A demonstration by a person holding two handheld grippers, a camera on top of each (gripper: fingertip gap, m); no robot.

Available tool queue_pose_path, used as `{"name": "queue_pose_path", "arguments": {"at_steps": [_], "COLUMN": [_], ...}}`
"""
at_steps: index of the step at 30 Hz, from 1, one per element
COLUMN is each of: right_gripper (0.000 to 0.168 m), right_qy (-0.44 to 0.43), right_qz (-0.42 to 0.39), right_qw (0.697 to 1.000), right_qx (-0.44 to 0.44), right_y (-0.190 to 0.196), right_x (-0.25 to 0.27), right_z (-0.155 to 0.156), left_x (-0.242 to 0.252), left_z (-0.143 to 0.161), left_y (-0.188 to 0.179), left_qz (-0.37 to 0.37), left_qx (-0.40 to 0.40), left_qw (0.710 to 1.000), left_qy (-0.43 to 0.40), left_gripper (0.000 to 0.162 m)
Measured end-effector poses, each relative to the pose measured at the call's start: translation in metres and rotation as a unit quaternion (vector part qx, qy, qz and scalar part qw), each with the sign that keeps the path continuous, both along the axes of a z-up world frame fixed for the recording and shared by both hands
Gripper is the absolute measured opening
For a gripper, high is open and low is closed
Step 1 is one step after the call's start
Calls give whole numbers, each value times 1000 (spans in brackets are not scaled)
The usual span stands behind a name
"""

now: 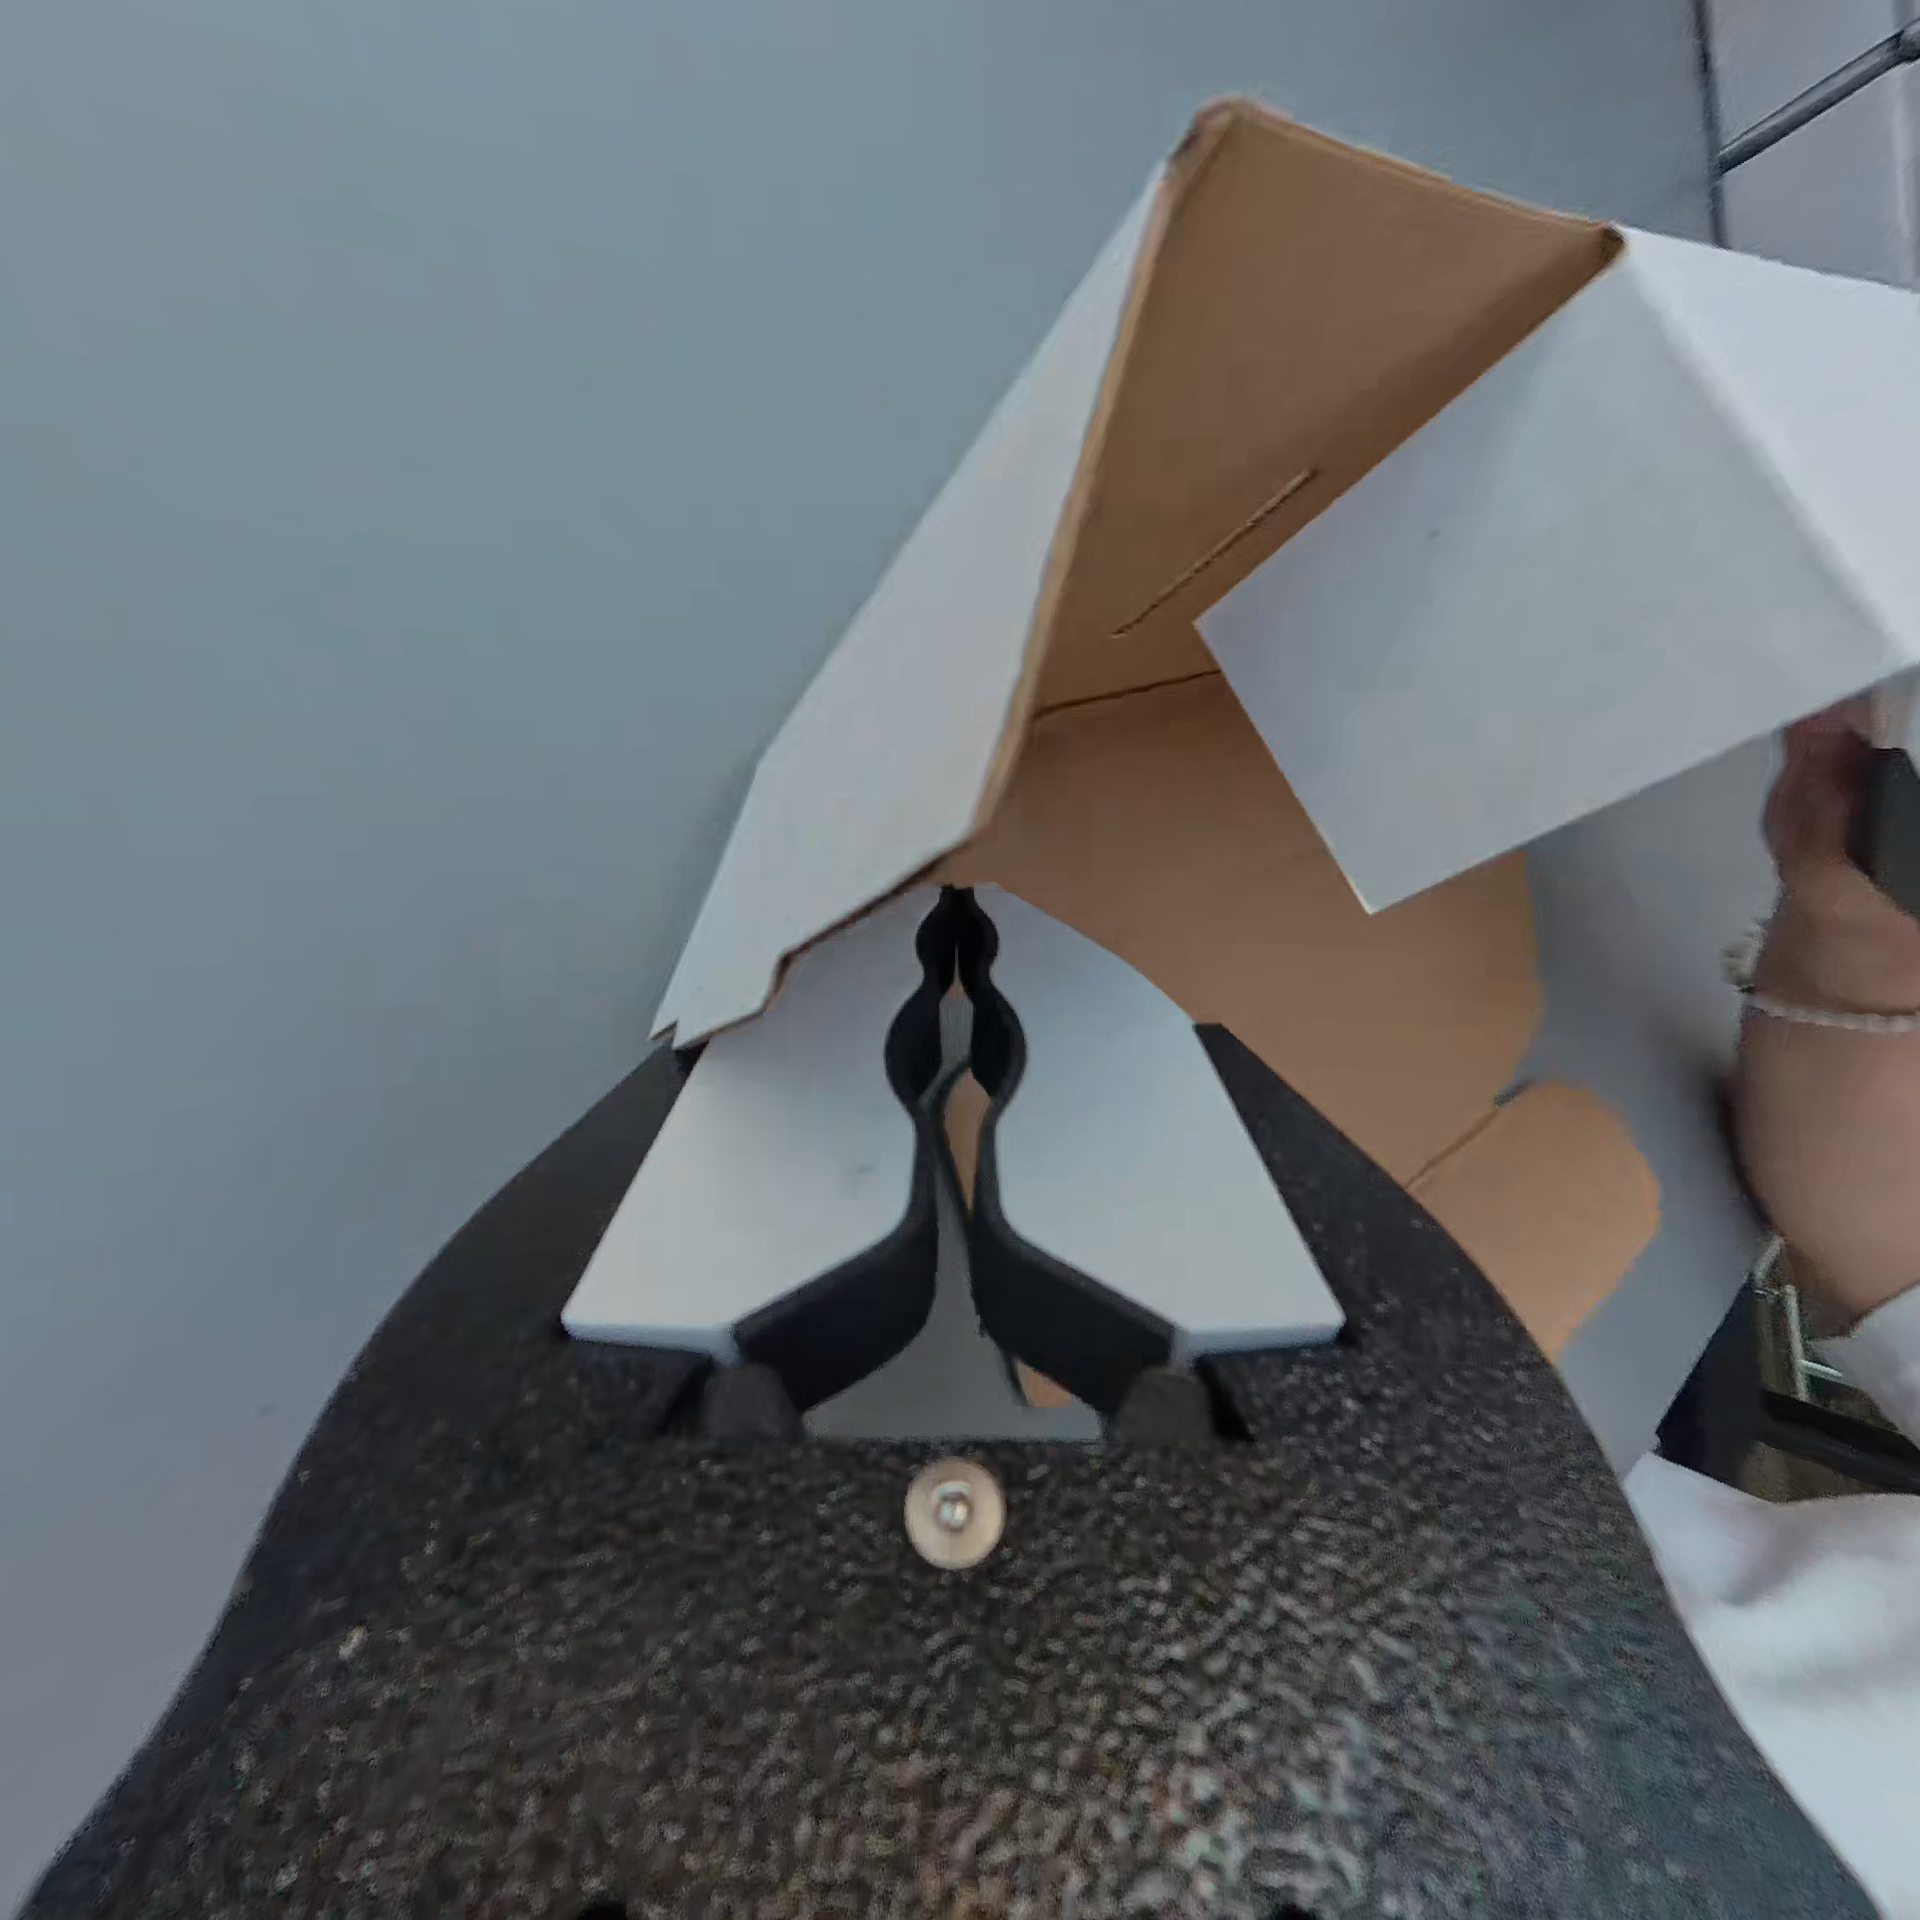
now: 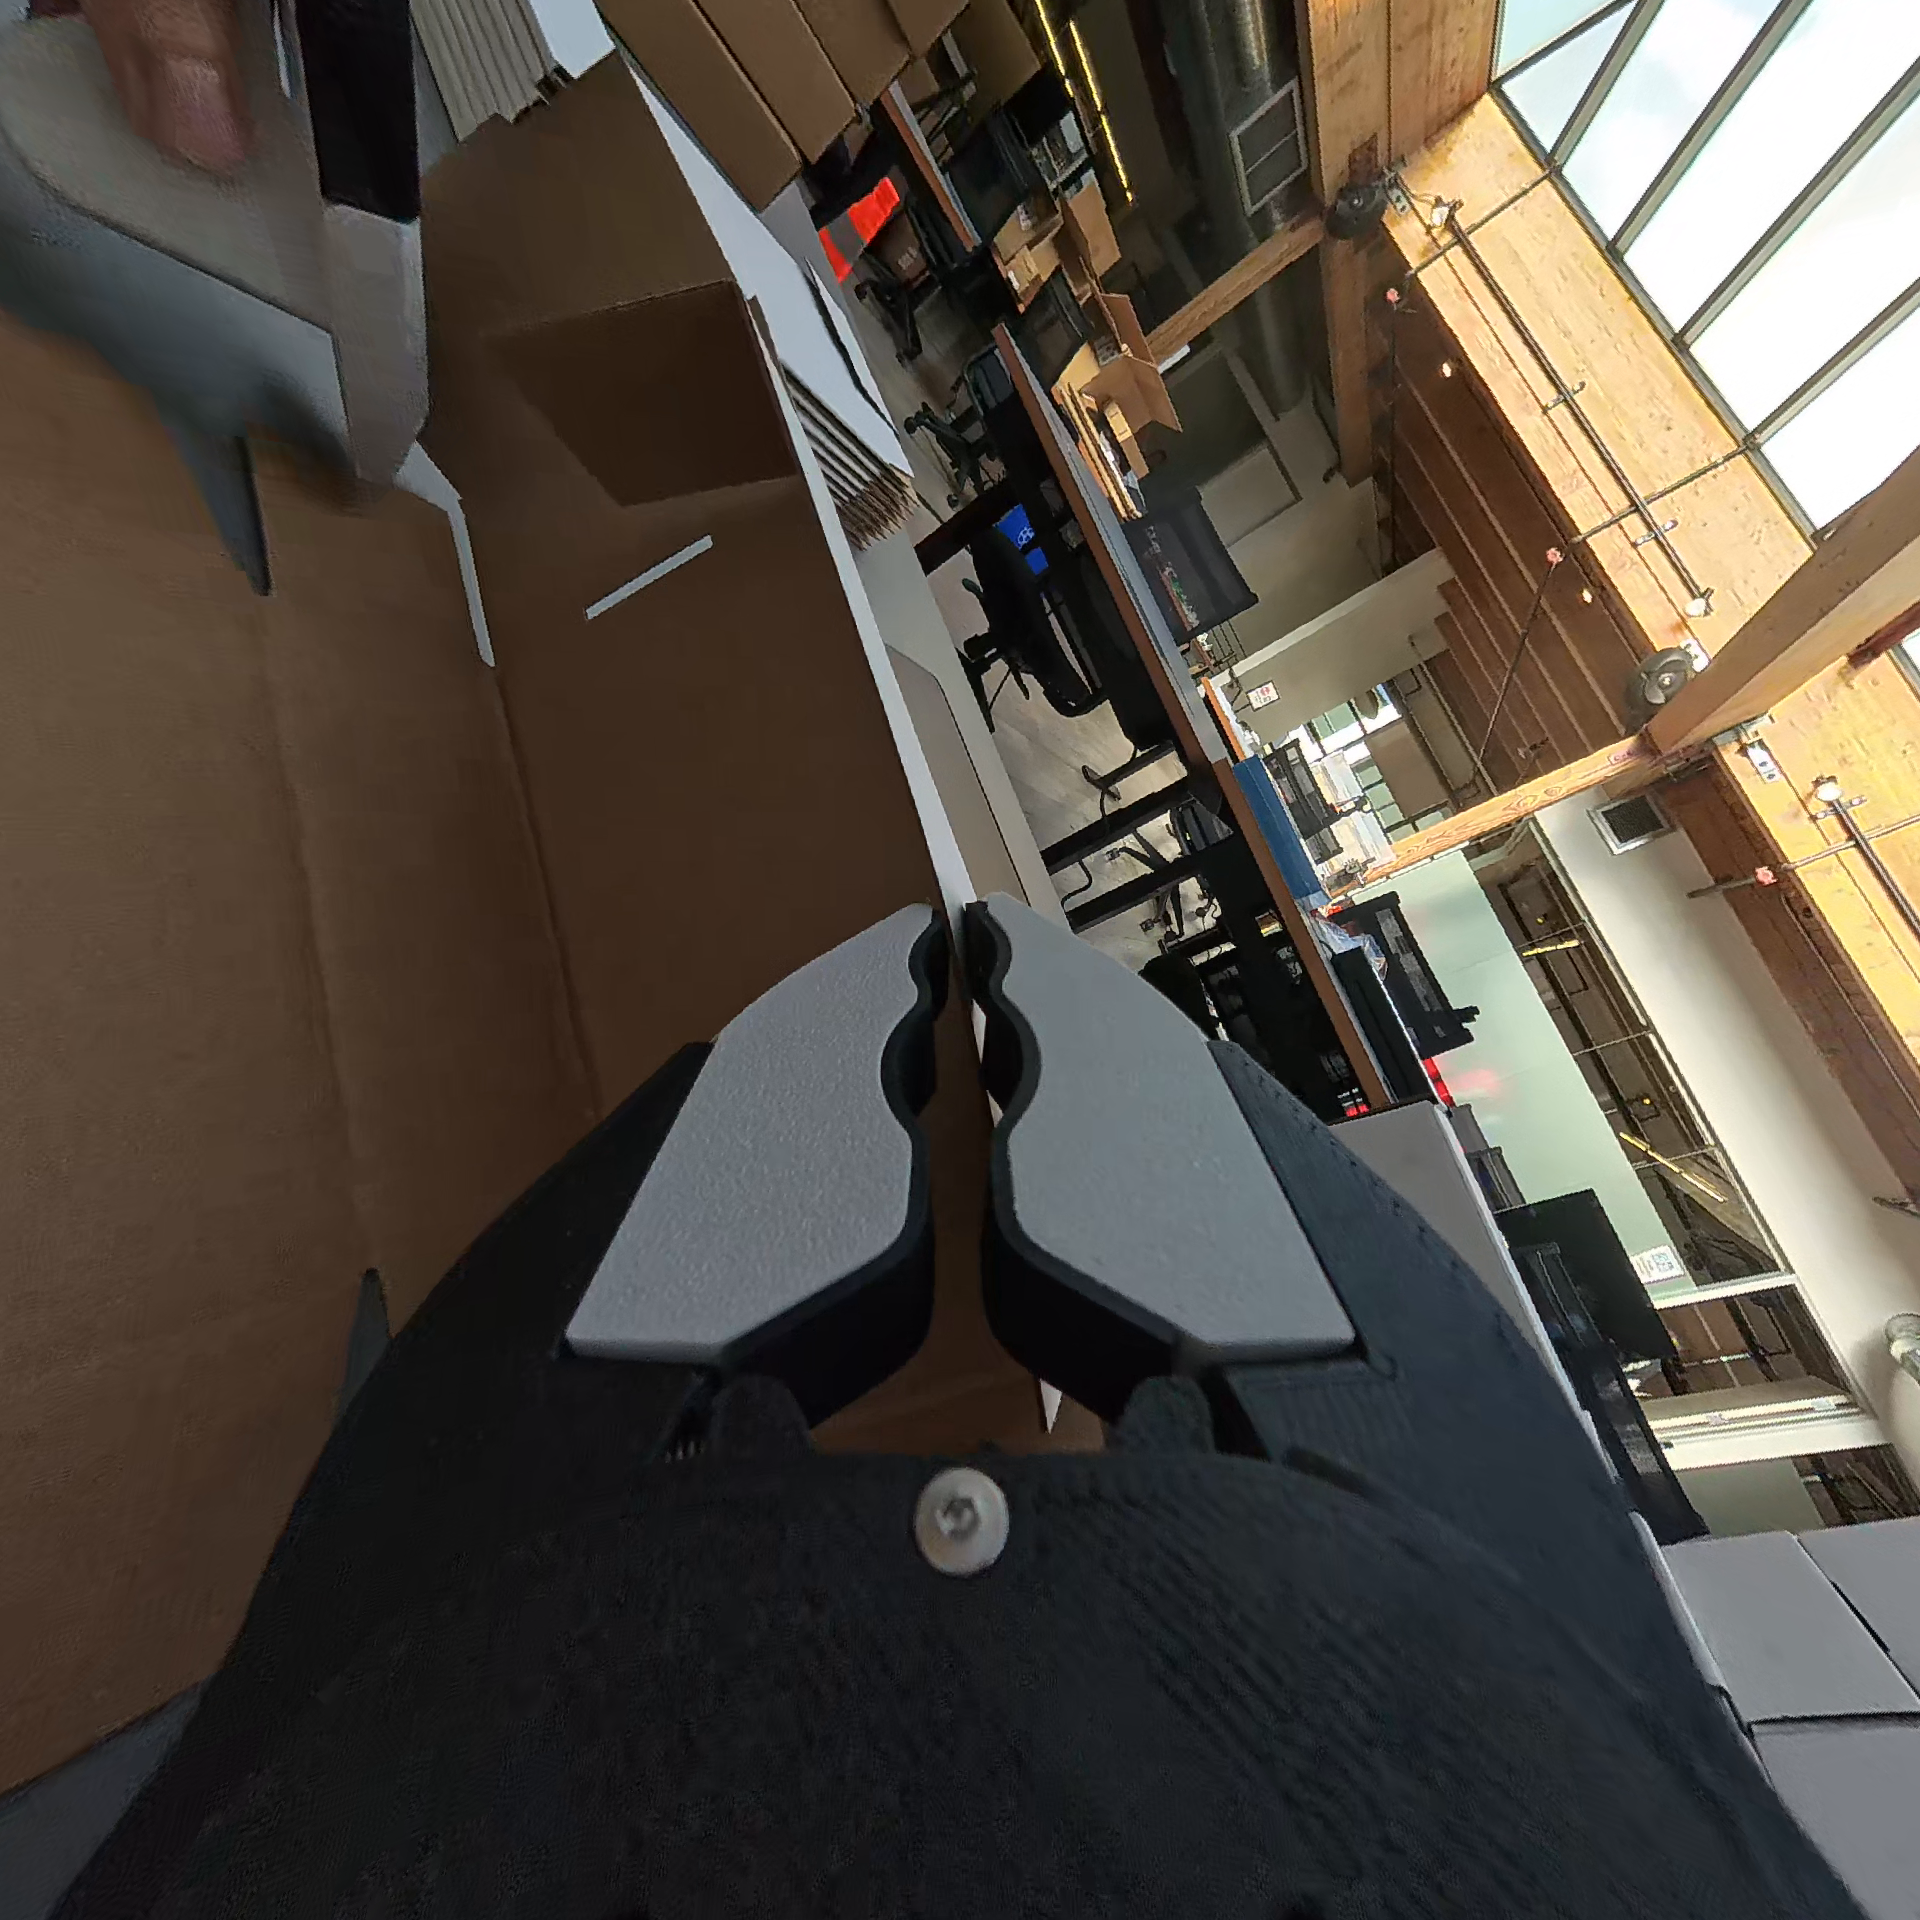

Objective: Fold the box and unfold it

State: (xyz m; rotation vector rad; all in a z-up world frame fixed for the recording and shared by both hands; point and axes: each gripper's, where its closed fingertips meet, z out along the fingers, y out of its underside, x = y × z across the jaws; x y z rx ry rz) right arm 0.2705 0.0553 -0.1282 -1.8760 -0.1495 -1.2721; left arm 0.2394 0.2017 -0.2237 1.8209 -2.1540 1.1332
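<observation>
The box (image 1: 1226,499) is a cardboard mailer, white outside and brown inside, held up in the air and partly unfolded, with its panels bent at angles. My left gripper (image 1: 954,914) is shut on a thin edge of the box's lower panel. In the right wrist view the brown inner face of the box (image 2: 312,831) fills the left half, with a thin slot cut in it. My right gripper (image 2: 958,920) is shut on the box's right edge, which runs between its grey fingers (image 2: 790,1122).
A person's hand and wrist (image 1: 1829,997) in a white sleeve shows at the right of the left wrist view. A plain grey surface (image 1: 416,520) lies behind the box. The right wrist view looks across an office with desks (image 2: 1101,540), chairs, stacked cardboard boxes (image 2: 790,83) and white boxes (image 2: 1797,1642).
</observation>
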Motion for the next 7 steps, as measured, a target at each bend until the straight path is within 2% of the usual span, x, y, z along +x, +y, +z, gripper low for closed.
{"name": "queue_pose_path", "arguments": {"at_steps": [1, 4, 7], "right_gripper": [4, 4, 4], "right_qy": [3, 7, 13], "right_qz": [-1, 0, -4], "right_qw": [1000, 1000, 1000], "right_qx": [2, 11, 25], "right_y": [0, -2, -5], "right_x": [0, 1, 4], "right_z": [0, 2, 4], "left_x": [0, 2, 0], "left_z": [1, -12, -14], "left_y": [-2, 26, 34], "left_qz": [1, 30, 32], "left_qx": [-5, 130, 173], "left_qw": [1000, 991, 984], "left_qy": [-6, -20, -12], "left_gripper": [0, 0, 0]}}
